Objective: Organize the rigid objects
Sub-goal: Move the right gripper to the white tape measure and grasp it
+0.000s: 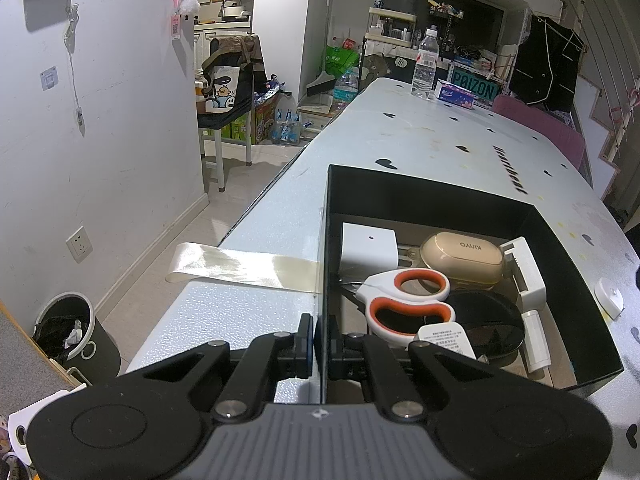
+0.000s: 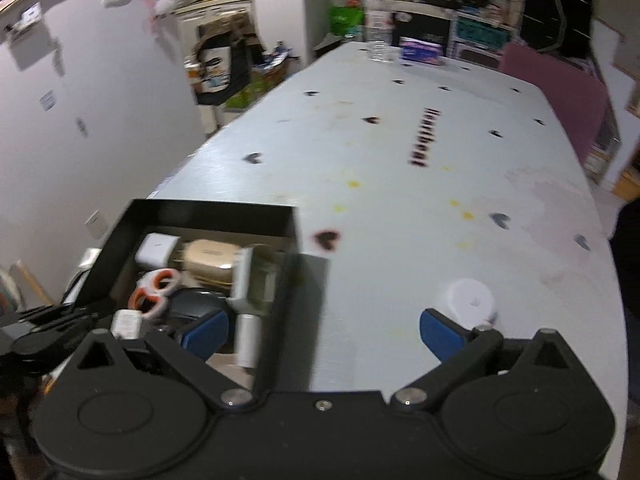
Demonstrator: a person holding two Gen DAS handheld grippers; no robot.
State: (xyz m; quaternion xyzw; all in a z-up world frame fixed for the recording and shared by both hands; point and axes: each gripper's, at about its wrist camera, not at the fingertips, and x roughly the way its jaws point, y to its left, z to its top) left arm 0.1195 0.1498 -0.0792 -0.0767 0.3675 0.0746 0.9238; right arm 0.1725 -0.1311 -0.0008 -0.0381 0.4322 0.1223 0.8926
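The relation that matters sits in the lower right of the right-wrist view: a small white round object [image 2: 470, 304] lies on the pale table [image 2: 400, 160], outside the black box [image 2: 216, 212], and it rests just beyond the tip of the right-hand blue pad, not centred between the two pads. The right gripper [image 2: 324, 330] has its jaws spread wide with nothing between them; its left blue pad hangs over the box's lower right corner while the other reaches out over bare tabletop, so the span straddles the box's right wall. I judge that the coming move calls for a shift toward the right of the frame to bring the disc into the gap. The disc looks roughly circular from here, so no long axis dictates the wrist's roll; the blur leaves finer detail unreadable. In the left-wrist view the same white object [image 1: 609, 295] appears at the right edge, beyond the box's right wall, well away from the left gripper [image 1: 318, 342], whose jaws are pinched on the box's near left wall, steadying it. The right hand is plainly the nearer one. Both grippers tilt downward toward the table. Inside the box lie scissors [image 1: 404, 300], a beige case [image 1: 464, 256] and a white adapter [image 1: 368, 246].
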